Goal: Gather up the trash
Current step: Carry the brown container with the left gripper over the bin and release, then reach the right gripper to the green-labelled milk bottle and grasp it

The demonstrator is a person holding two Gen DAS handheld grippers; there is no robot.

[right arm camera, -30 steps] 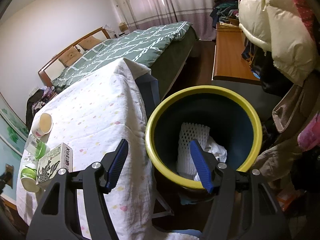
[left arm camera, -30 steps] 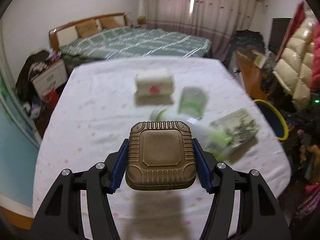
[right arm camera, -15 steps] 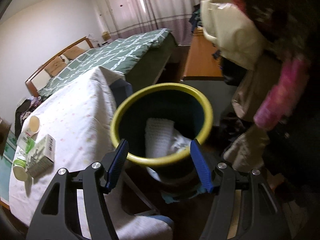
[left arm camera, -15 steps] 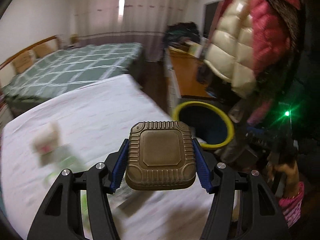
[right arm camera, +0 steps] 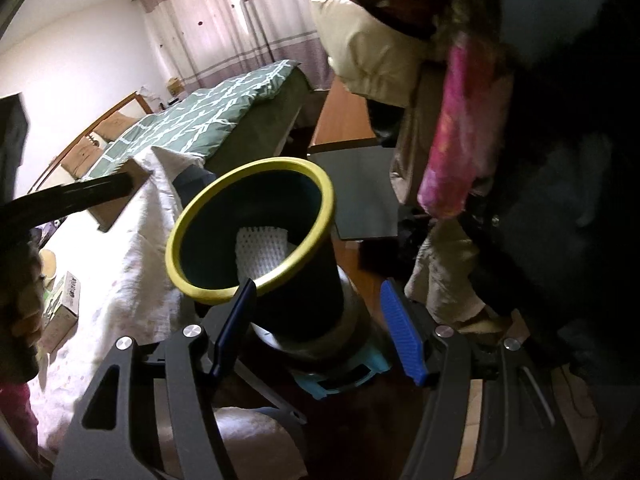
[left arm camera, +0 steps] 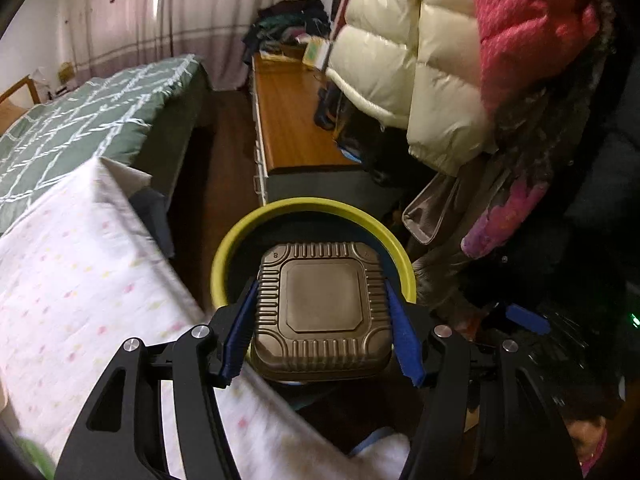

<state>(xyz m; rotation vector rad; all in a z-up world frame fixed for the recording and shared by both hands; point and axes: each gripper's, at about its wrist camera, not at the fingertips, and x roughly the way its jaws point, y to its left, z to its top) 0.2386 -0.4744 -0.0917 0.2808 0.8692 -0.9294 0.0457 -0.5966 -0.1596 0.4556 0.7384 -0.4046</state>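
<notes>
Left gripper [left arm camera: 322, 312] clamped by blue pads on both sides of a brown ribbed square foil container [left arm camera: 322, 310], base facing the camera; container held over the near rim of the round dark bin with yellow-green rim [left arm camera: 236, 240], covering most of the bin mouth in the left wrist view; bin standing on the floor just beside the right edge of the table under a white cloth with pastel dots [left arm camera: 80, 288]; narrow strip of dark floor between table edge and bin; low wooden bench [left arm camera: 288, 120] beyond the bin, hanging cream and pink puffer jackets [left arm camera: 420, 60] crowding its far side. Right gripper [right arm camera: 316, 324] wide open, nothing between the pads, low beside the bin wall, below the rim; white foam mesh sleeve [right arm camera: 260, 252] lying inside the bin; small printed carton [right arm camera: 64, 296] and a paper cup [right arm camera: 48, 262] near the table's front edge; green quilted bed [right arm camera: 208, 120] behind the table.
</notes>
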